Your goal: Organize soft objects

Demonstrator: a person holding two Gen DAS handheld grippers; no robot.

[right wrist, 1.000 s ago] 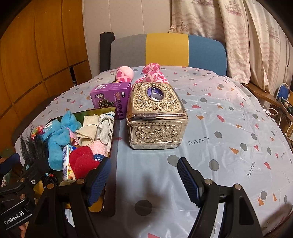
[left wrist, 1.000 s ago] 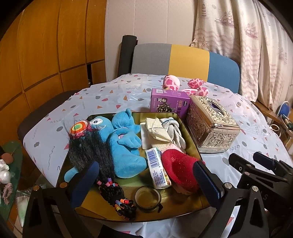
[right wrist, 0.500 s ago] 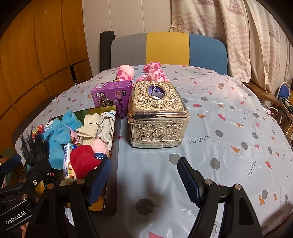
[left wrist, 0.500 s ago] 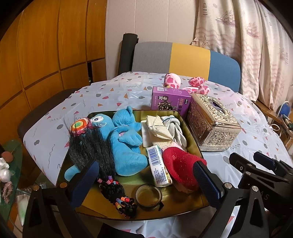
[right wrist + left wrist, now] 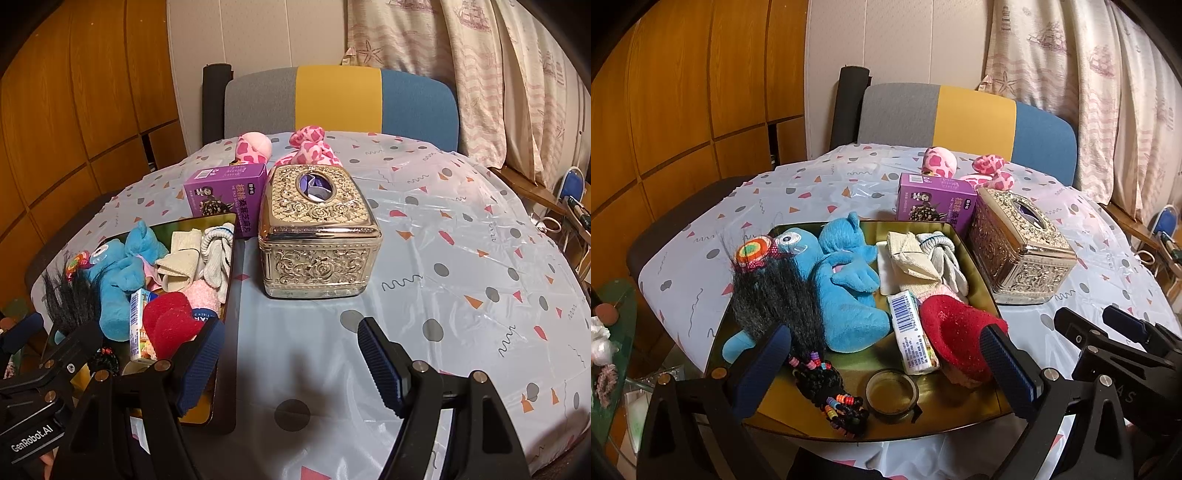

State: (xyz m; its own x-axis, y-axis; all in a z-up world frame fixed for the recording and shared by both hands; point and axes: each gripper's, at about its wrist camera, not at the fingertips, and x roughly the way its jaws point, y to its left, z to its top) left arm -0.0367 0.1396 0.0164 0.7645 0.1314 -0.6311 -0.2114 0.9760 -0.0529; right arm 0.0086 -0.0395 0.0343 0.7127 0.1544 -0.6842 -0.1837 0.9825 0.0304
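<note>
Table (image 5: 461, 258): covered by a pale cloth with coloured dots and triangles.
Gold tray (image 5: 975, 258): landmark; sits at the table's near left edge.
Tissue box (image 5: 319, 236): ornate, golden, just right of the tray.
Blue plush toy (image 5: 846, 288): lies in the tray's middle, ahead of the left gripper.
Black doll hair (image 5: 775, 299): on the tray's left side, touching the blue plush.
Purple box (image 5: 934, 201): just behind the tray.
Pink spotted plush (image 5: 308, 149): behind the tissue box, outside the tray.
Red sock (image 5: 955, 339): near right in the tray, beside the left gripper's right finger.
Left gripper (image 5: 882, 373): spread wide over the tray's near edge, holding nothing.
Right gripper (image 5: 290, 363): spread over bare cloth right of the tray, holding nothing.
</note>
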